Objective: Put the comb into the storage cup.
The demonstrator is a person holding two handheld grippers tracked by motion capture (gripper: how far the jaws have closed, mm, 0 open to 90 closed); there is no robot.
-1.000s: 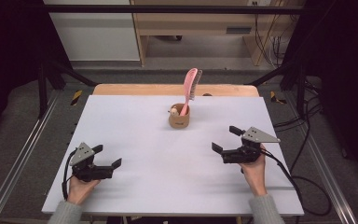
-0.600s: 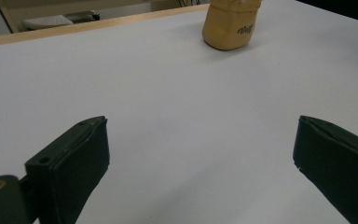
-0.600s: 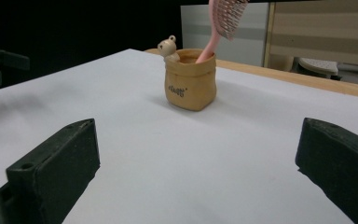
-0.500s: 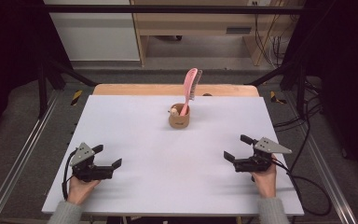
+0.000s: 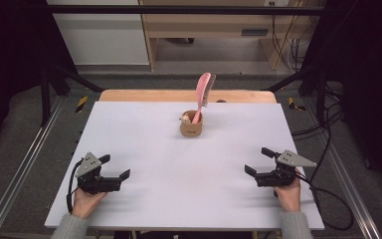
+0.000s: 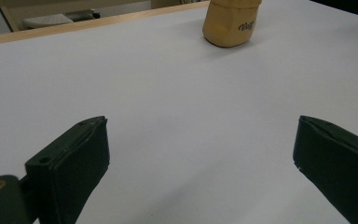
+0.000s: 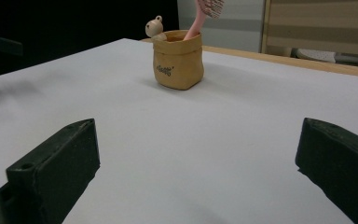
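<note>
Right now I keep both sets of jaws released, left gripper lower left, right gripper lower right, leaving clear approach to the pink hairbrush upright in its tan pouch, upper centre of the bench.

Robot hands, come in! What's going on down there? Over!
Left gripper open, empty, near table edge. Right gripper open, empty. Pink brush upright in tan pouch, far middle. Nothing between.
</note>
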